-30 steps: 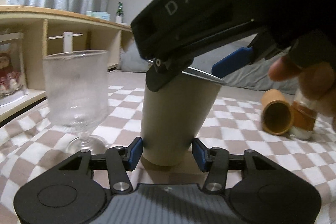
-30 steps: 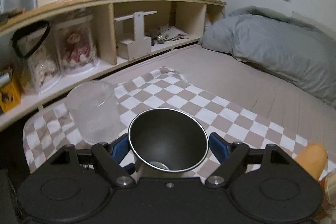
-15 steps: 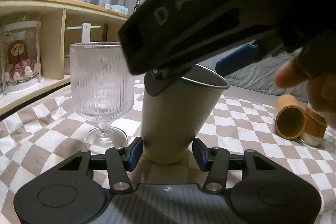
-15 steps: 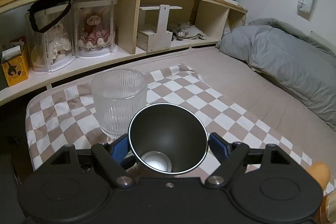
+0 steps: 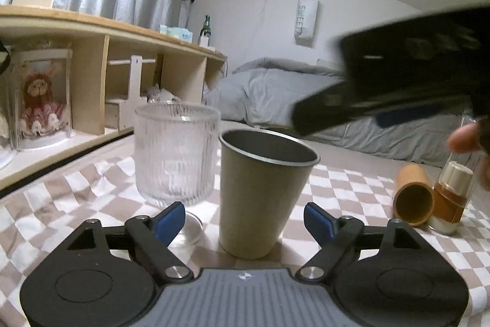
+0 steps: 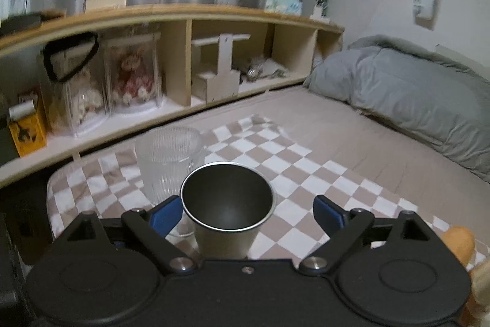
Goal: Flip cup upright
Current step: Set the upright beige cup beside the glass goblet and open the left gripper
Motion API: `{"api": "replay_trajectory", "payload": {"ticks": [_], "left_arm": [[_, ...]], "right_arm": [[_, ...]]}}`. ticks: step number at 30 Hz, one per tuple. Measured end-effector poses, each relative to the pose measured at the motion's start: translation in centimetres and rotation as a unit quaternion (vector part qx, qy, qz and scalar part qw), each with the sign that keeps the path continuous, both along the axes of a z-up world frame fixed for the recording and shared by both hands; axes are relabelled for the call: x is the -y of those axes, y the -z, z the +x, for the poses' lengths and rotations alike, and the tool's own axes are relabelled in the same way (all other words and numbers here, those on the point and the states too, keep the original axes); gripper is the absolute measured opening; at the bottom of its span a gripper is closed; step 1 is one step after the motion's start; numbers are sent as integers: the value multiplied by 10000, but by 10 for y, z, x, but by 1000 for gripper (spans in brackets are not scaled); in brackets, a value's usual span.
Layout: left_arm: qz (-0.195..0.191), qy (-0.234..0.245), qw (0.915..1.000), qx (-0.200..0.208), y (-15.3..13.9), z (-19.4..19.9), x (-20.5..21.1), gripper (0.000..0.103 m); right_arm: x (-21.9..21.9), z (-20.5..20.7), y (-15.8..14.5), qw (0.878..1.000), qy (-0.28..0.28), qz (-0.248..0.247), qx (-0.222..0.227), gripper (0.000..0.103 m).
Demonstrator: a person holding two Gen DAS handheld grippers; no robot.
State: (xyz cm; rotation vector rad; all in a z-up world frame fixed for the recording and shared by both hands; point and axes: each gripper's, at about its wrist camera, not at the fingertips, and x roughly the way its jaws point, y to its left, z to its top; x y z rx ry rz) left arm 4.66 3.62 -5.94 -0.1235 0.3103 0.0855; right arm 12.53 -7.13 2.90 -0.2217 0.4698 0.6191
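A grey metal cup point(image 5: 260, 192) stands upright, mouth up, on the checkered cloth point(image 5: 92, 186). My left gripper point(image 5: 245, 219) is open, its blue-tipped fingers apart on either side of the cup's lower part, not touching it. In the right wrist view the cup point(image 6: 226, 210) shows from above with its dark inside. My right gripper point(image 6: 246, 215) is open above and behind the cup, its fingers clear of the rim. In the left wrist view its black body point(image 5: 398, 81) hangs blurred at the upper right.
A ribbed clear stemmed glass point(image 5: 176, 155) stands close to the cup's left, also in the right wrist view point(image 6: 167, 164). An orange cup point(image 5: 413, 199) lies on its side beside a small bottle point(image 5: 450, 198) at right. Wooden shelves point(image 6: 183, 60) run along the left, grey bedding point(image 6: 413, 94) behind.
Both grippers have opened and let go of the metal cup, which now stands free. The right gripper has lifted up and away to the right; the left has drawn back slightly.
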Motion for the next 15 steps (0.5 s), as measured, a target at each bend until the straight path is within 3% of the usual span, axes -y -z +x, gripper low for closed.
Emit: {"api": "replay_trajectory", "payload": {"ticks": [7, 11, 15], "left_arm": [[215, -43, 9996, 186, -17, -14, -4, 92], [406, -127, 9983, 399, -31, -27, -2, 103], [496, -172, 9975, 466, -38, -39, -2, 103]], "right_arm": [[43, -29, -10, 9966, 469, 577, 356, 98], [70, -47, -10, 9921, 767, 842, 535, 100], [93, -63, -5, 9879, 1028, 963, 644, 100]]}}
